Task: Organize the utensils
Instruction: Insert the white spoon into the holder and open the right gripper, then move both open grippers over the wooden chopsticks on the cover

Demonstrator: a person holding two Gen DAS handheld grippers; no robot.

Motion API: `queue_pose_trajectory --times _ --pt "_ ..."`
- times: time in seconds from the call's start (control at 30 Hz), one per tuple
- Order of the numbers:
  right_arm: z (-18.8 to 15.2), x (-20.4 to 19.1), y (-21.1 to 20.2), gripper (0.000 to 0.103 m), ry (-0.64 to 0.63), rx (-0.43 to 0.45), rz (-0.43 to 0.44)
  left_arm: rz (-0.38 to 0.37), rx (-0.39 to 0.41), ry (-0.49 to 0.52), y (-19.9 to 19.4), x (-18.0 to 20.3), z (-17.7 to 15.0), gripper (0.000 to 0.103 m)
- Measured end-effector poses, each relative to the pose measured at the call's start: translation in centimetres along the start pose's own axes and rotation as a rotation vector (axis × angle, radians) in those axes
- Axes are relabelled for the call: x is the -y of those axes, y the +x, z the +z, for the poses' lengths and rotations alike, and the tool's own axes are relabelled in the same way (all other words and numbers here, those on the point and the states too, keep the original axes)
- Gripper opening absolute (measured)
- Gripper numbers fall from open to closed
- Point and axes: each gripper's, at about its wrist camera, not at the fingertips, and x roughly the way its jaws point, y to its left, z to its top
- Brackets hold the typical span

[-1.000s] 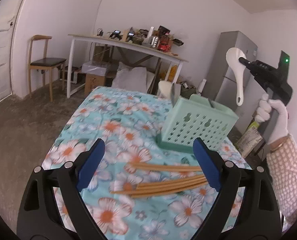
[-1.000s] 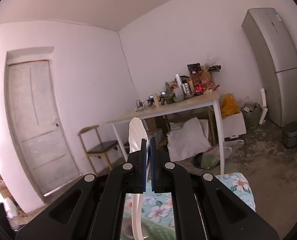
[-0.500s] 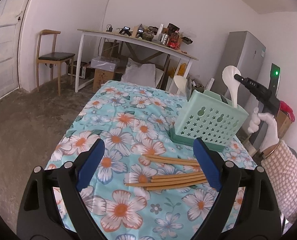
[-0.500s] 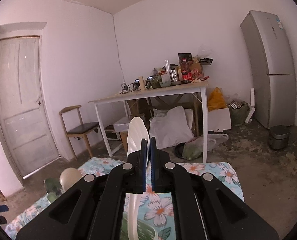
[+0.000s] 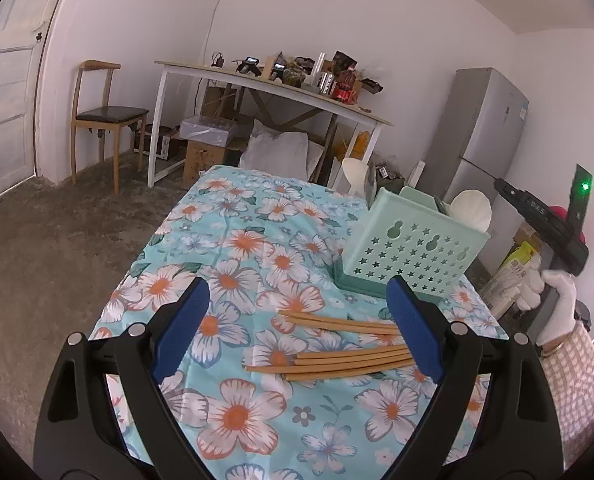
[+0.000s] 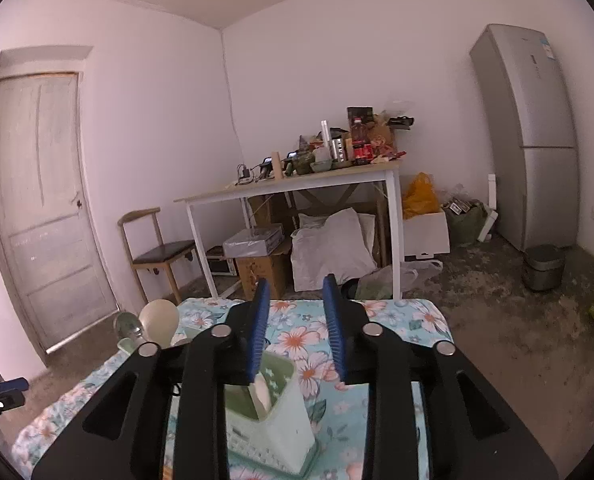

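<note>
Lying crosswise just ahead of my wide-apart left hand-held gripper [image 5: 297,324], chopsticks [image 5: 337,354] sit nearer it than my right hand-held gripper [image 6: 295,328], jaws just opened, clamping nothing.

Left wrist cam sits low over the near end of the worktop [image 5: 233,240], looking along it past the green basket [image 5: 409,248] toward the far wall. Right wrist cam hovers right above that basket [image 6: 265,420], facing the same cluttered white desk [image 6: 297,188] and fridge [image 6: 537,140].
</note>
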Motion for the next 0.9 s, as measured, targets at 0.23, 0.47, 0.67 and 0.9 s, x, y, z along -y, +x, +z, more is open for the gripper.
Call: queue_pose_trajectory --times 0.23,0.47,0.67,0.9 --pt "-0.3 -0.2 -4.3 0.057 0.043 -0.027 0.030 -0.008 0.000 -0.011 -0.9 0.0 0.0 0.086" --pt "-4.2 -3.5 -5.2 0.082 0.011 -0.280 0.124 0.058 -0.038 0.003 -0.8 0.1 -1.1 0.086" --pt "-10.9 -6.1 -5.2 0.087 -0.005 -0.499 0.097 0.069 -0.074 -0.011 -0.5 -0.4 -2.4 0.086" --pt "-16.8 -6.6 -4.2 0.091 -0.001 -0.715 0.006 0.067 -0.135 0.027 -0.1 0.0 -4.0 0.086"
